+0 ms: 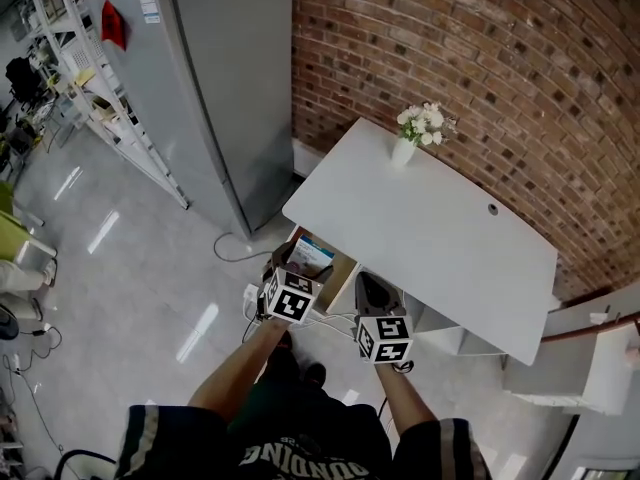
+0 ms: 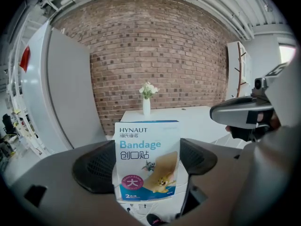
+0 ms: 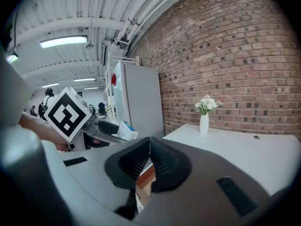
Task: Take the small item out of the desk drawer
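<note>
My left gripper [image 2: 147,163] is shut on a white and blue bandage box [image 2: 147,160], held upright between the two pads. In the head view the left gripper [image 1: 292,268] holds that bandage box [image 1: 309,256] just above the open desk drawer [image 1: 338,276], at the white desk's [image 1: 440,238] front left corner. My right gripper [image 1: 372,298] hangs beside it, over the drawer. The right gripper [image 3: 149,166] has its jaws pressed together with nothing between them. From the right gripper view the bandage box [image 3: 127,130] shows at the left gripper's tip.
A vase of white flowers [image 1: 416,131] stands at the desk's far edge by the brick wall [image 1: 480,58]. A tall grey cabinet [image 1: 205,78] rises left of the desk. Cables [image 1: 245,313] lie on the floor below the drawer. A white shelf unit [image 1: 575,368] is at the right.
</note>
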Available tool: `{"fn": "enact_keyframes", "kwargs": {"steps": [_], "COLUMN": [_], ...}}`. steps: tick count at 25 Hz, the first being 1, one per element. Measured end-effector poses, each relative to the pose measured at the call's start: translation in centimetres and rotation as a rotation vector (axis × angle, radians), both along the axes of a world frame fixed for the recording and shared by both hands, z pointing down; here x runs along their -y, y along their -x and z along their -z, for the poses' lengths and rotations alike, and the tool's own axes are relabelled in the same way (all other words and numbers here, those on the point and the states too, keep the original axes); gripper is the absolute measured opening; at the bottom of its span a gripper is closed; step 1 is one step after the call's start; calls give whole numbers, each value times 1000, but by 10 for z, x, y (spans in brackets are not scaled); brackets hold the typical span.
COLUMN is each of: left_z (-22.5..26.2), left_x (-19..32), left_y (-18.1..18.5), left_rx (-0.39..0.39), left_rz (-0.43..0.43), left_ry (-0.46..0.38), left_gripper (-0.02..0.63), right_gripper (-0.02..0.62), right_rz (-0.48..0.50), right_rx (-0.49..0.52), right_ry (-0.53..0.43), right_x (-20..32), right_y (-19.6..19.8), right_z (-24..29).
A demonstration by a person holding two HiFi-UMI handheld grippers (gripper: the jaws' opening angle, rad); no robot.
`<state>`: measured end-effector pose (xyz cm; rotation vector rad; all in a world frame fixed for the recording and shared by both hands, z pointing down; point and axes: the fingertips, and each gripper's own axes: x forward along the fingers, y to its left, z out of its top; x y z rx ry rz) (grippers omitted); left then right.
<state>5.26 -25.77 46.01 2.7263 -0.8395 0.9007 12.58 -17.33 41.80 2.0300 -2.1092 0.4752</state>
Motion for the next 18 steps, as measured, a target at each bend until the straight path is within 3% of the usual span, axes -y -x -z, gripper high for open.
{"fn": "enact_keyframes", "kwargs": {"steps": [7,18], "left_z": [35,63], "left_x": [-5,-4], "left_y": [10,23], "left_rx": [-65,-89], "left_rz": [31,46], "left_ry": [-43,-106], "left_gripper": [426,426], "right_gripper": [25,25], "right_rz": [4,7], "right_rx": [-16,-54], "right_ry": [-56,-119], "right_x": [-2,-8], "right_y": [-1,-1], "right_z": [26,50]}}
